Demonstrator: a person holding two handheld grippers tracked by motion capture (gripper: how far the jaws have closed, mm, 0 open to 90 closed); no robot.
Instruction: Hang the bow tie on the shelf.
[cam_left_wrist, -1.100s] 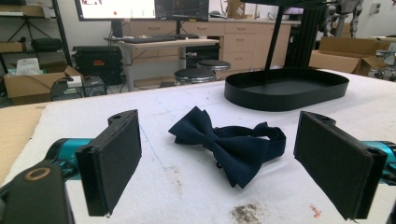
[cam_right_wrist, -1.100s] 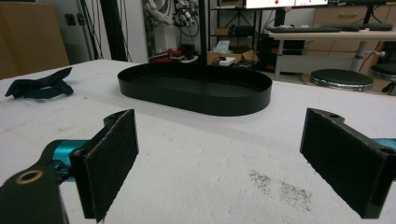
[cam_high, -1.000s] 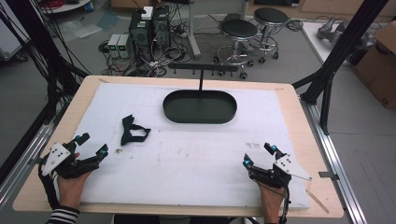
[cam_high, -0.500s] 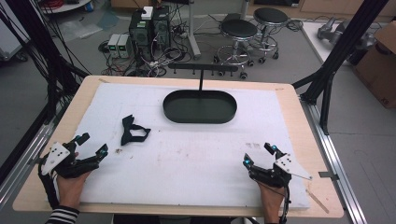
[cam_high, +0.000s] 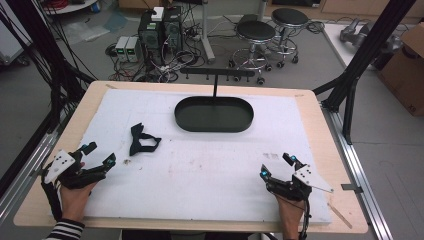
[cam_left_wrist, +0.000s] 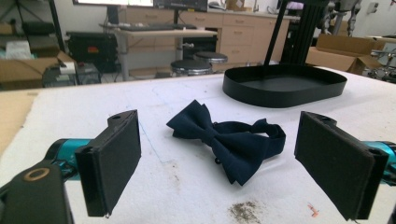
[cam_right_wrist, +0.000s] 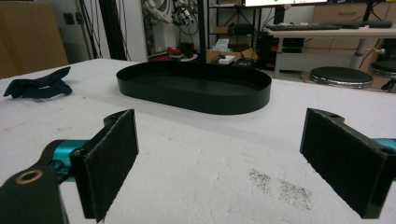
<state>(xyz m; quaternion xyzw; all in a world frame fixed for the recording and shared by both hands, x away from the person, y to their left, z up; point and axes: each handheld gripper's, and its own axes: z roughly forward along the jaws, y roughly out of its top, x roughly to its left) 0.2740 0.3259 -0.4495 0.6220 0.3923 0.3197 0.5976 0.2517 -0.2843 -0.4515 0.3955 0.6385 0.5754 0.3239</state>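
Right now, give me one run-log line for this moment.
left tool: open, facing navy bow tie | right tool: open, nothing held | black oval tray: empty | bow tie: on white mat, outside tray

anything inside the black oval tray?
Nothing visible inside the black oval tray: its dark floor looks bare in the high view. In both gripper views the near wall hides the front strip of the floor. The bow tie lies outside it, on the white mat.
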